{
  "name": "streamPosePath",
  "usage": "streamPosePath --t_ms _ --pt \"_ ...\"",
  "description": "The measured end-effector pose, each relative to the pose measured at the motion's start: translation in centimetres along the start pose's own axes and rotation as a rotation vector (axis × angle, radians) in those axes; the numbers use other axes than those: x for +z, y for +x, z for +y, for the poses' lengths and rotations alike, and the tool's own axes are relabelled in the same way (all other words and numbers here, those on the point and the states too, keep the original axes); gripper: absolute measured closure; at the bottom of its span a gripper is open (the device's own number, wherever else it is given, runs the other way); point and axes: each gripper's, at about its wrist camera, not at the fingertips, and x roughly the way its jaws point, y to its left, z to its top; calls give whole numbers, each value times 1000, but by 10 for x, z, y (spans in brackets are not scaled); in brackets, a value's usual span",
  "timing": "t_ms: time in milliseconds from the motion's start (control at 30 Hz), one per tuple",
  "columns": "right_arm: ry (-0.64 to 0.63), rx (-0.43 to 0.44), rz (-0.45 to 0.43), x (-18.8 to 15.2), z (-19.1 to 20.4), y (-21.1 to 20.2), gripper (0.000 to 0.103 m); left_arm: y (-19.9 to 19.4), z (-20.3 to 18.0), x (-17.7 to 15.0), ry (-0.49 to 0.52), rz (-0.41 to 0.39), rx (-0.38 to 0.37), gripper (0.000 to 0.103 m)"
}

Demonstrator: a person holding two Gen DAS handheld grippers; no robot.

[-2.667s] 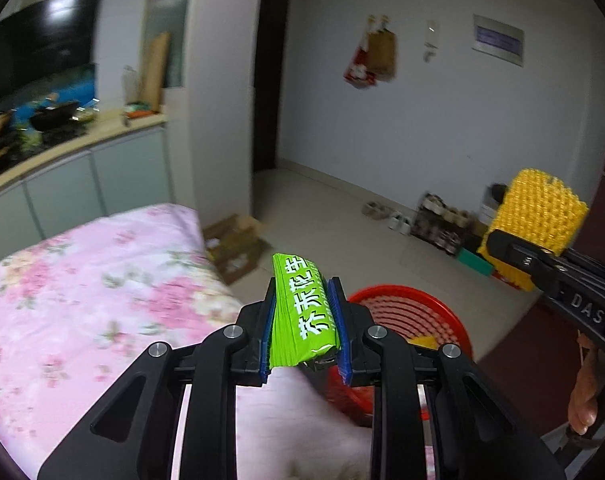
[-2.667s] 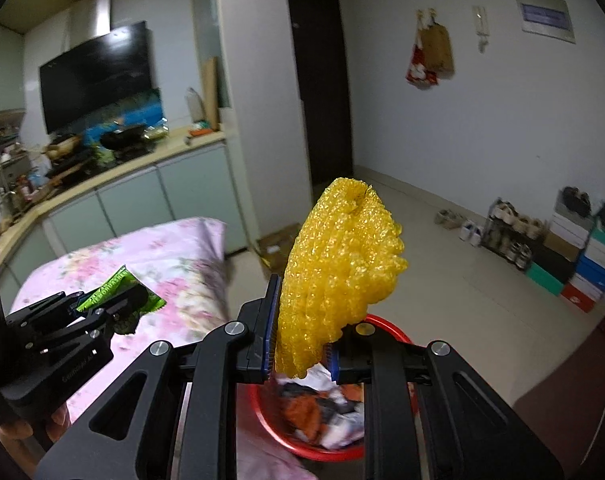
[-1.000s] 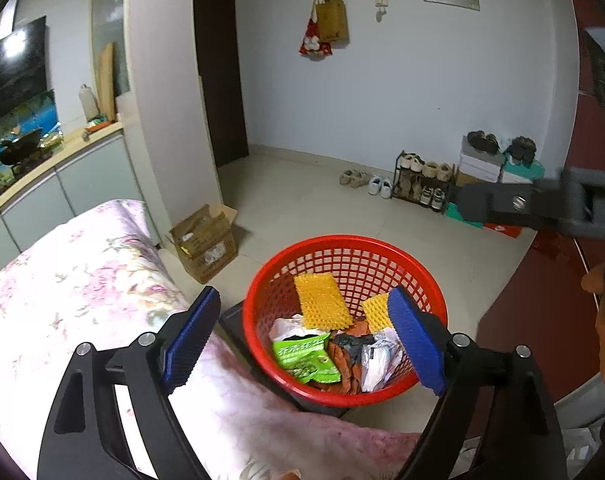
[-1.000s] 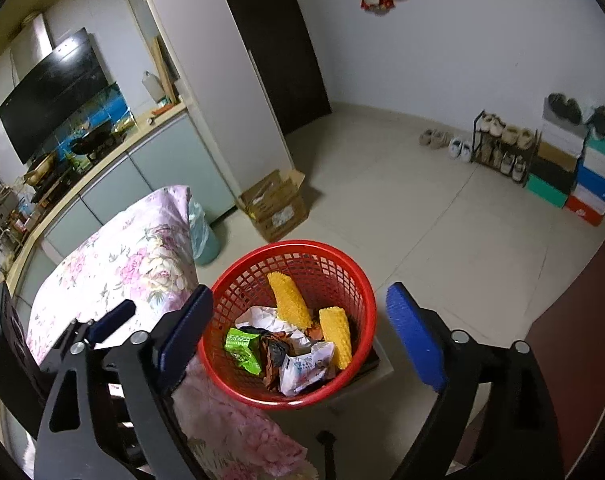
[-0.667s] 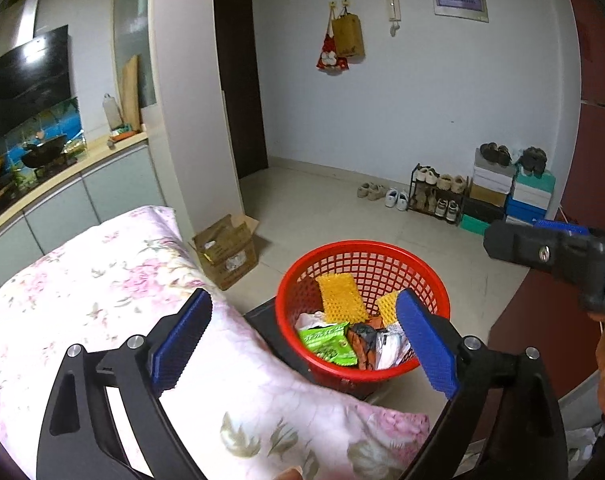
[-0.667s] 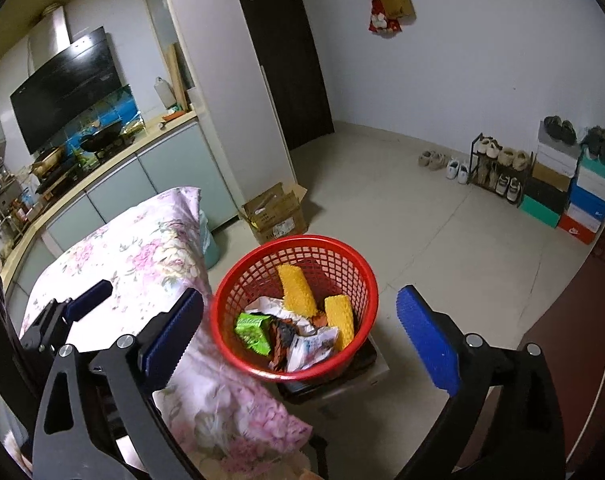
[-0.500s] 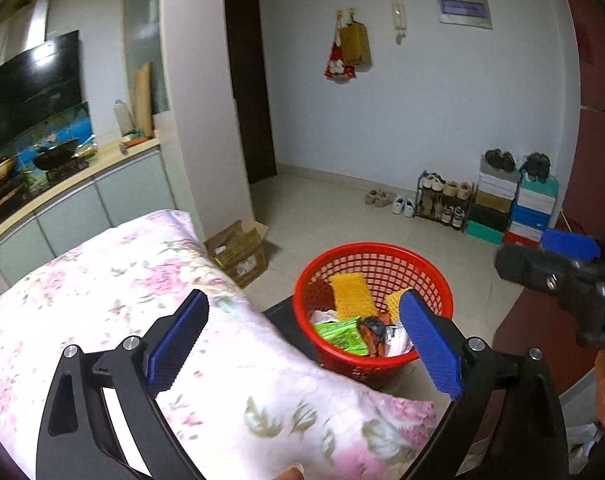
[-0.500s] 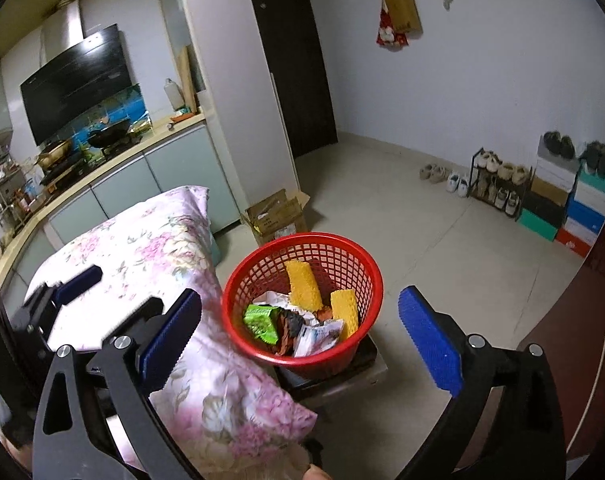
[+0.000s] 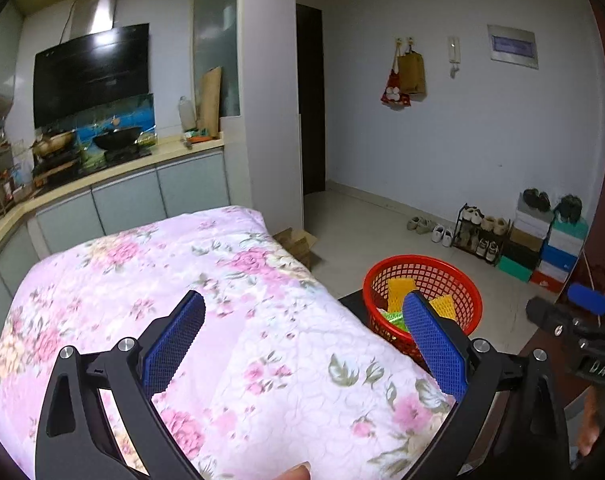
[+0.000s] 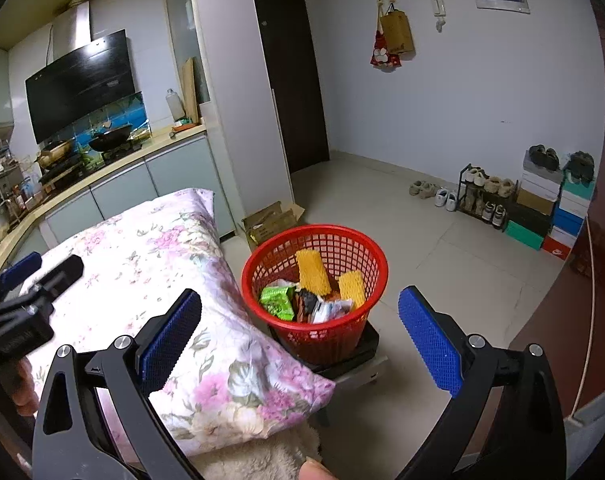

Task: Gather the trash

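With both left tongs point(image 9: 302, 338) and right tongs point(image 10: 300, 330) spread and empty, we judged it best to scan the bed point(image 9: 150, 280) beside them, basket point(image 10: 376, 264) ahead.

Colours and patterns, both wrist views

Red mesh basket point(image 10: 314, 280): two yellow honeycomb-textured foam nets point(image 10: 312, 278), green snack wrapper point(image 10: 278, 300) with white print, mixed white/orange/black wrappers beside it. Quilt point(image 9: 182, 300): pale pink, floral print in deeper pink with grey-green leaves. Left tongs point(image 9: 304, 340) and right tongs point(image 10: 300, 328): black frames, blue dimpled pads, silver screws. Floor point(image 10: 442, 248): beige tiles. Walls point(image 10: 462, 100): pale blue-white. Door point(image 10: 290, 72): dark brown. Range hood point(image 10: 78, 80): glossy black. Cabinets point(image 10: 174, 184): grey-green fronts, cream top. Cardboard box point(image 10: 272, 218): brown. Shoe boxes point(image 10: 558, 208): white, teal, blue, red, brown. Hanging bag point(image 10: 396, 34): tan, red one beside it.
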Motion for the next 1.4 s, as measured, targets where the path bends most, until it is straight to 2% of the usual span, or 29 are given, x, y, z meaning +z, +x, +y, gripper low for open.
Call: streamPosePath --t_ms 133,367,533,733,1400 --pt "-10 12 -25 -8 8 -6 7 -13 13 -5 -13 2 41 7" --pt "-48 40 -58 -17 28 -10 7 -30 27 -16 -109 -30 83 7" --pt "-33 19 -94 -20 34 -19 7 -38 30 -20 -115 -56 86 7" --pt "-27 -27 -129 -25 42 -26 7 -46 28 -24 -73 -87 114 7" --pt "-4 -34 -101 -32 43 -17 7 -40 31 -28 -92 -62 112 7"
